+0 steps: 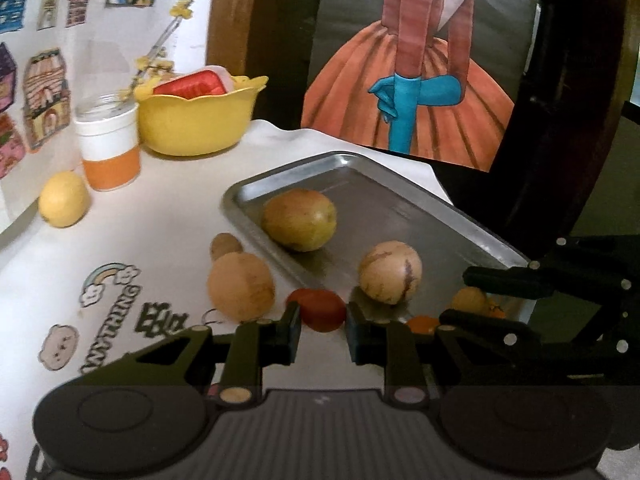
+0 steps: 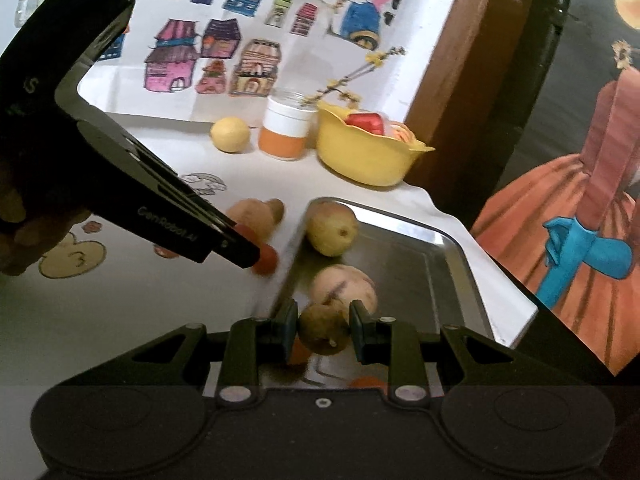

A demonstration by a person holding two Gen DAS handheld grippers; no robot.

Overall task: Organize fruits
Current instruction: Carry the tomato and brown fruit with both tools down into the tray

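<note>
While my left gripper (image 1: pixel 323 330) stands spread on either side of a small red tomato (image 1: pixel 319 309) on the counter (image 1: pixel 160 248), just outside the near edge of the metal tray (image 1: pixel 432 216), my right gripper (image 2: pixel 324 330) pinches a small greenish-brown fruit (image 2: pixel 324 330) over the tray's near end; two fruits already lie in the tray, a yellow-green pear (image 1: pixel 299 219) toward the far end and a pale streaked round fruit (image 1: pixel 390 272) nearer me; a tan gourd-shaped fruit (image 1: pixel 240 286) rests on the counter just beside the tray's left rim, and a lemon (image 1: pixel 64 199) sits well apart by an orange-and-white cup (image 1: pixel 109 148) and a yellow bowl (image 1: pixel 196 118); small orange fruits (image 1: pixel 423 324) show near the right gripper, half hidden.
</note>
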